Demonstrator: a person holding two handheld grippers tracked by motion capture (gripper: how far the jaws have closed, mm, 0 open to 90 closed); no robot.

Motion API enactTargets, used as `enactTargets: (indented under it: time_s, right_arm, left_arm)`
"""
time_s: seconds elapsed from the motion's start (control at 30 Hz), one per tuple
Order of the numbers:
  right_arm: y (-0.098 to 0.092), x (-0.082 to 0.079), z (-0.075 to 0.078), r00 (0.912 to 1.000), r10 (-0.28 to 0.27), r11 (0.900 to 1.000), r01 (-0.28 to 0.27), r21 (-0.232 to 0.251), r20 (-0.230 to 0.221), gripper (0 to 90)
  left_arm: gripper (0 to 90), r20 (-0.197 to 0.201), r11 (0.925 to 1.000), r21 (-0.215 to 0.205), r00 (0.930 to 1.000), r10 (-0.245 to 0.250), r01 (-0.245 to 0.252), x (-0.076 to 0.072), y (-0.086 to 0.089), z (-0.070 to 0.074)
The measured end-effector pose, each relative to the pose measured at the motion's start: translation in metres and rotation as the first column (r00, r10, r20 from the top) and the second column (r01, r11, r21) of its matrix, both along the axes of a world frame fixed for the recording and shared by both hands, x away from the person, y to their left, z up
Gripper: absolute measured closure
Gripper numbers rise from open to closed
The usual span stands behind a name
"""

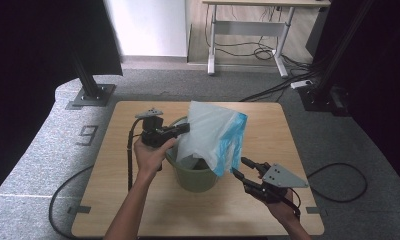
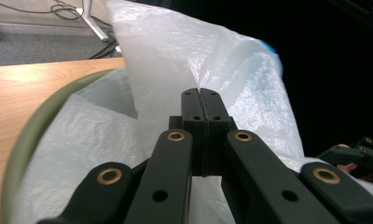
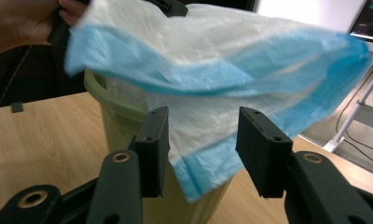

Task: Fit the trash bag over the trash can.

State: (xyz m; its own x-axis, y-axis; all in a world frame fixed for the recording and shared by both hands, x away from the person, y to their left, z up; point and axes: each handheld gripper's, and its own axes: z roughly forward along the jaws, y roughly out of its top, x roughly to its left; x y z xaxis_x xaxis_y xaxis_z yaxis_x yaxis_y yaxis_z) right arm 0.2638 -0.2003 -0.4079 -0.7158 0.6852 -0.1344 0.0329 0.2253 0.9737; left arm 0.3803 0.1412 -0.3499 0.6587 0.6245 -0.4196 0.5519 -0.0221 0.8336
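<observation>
Left tongs [image 1: 184, 128] pinch the bag [image 1: 215, 135]; right tongs [image 1: 239, 167] gape beside it.

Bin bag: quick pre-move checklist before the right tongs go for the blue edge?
1. Left tongs shut on the bin bag: ok, jaws together at the bag near the rim, though the film between the pads is hard to make out.
2. Right tongs open wide enough: ok, clear gap between the jaws.
3. Blue edge lined up with the right tongs: ok, it hangs beyond the gap, pads not touching it.
4. Bag fitted over the green bin rim: not ok, most of the bag stands up above it.
5. Bin upright on the table: ok.
6. Bag free of tears: cannot tell.
</observation>
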Motion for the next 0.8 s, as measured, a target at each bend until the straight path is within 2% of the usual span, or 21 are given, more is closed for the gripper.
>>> enactTargets:
  time_s: [0.2,0.43,0.6,0.7,0.8]
  right_arm:
    - [0.006,0.009,0.001,0.9998,-0.015,1.000,0.015,0.003,-0.015,54.4]
    - [0.008,0.037,0.010,0.9980,-0.052,0.998,0.053,0.032,-0.034,53.9]
    - [0.016,0.051,0.011,0.9981,-0.052,0.999,0.053,0.006,-0.031,51.7]
    - [0.020,0.054,0.009,0.9982,-0.040,0.999,0.040,0.004,-0.045,48.3]
    - [0.027,0.050,0.009,0.9992,-0.021,1.000,0.021,-0.007,-0.033,45.3]
  left_arm:
    - [90.0,-0.013,0.9999,-0.012,0.9999,0.005,-0.005,0.002,0.006,-0.002]
    - [90.0,-0.020,0.9998,-0.022,0.9998,-0.001,0.001,0.003,0.010,-0.004]
    - [90.0,-0.022,0.9997,-0.026,0.9997,-0.006,0.005,0.004,0.012,-0.005]
    - [90.0,-0.031,0.9991,-0.040,0.9994,-0.013,0.012,0.005,0.014,-0.005]
    - [90.0,-0.037,0.9986,-0.051,0.9992,-0.018,0.017,0.006,0.015,-0.006]
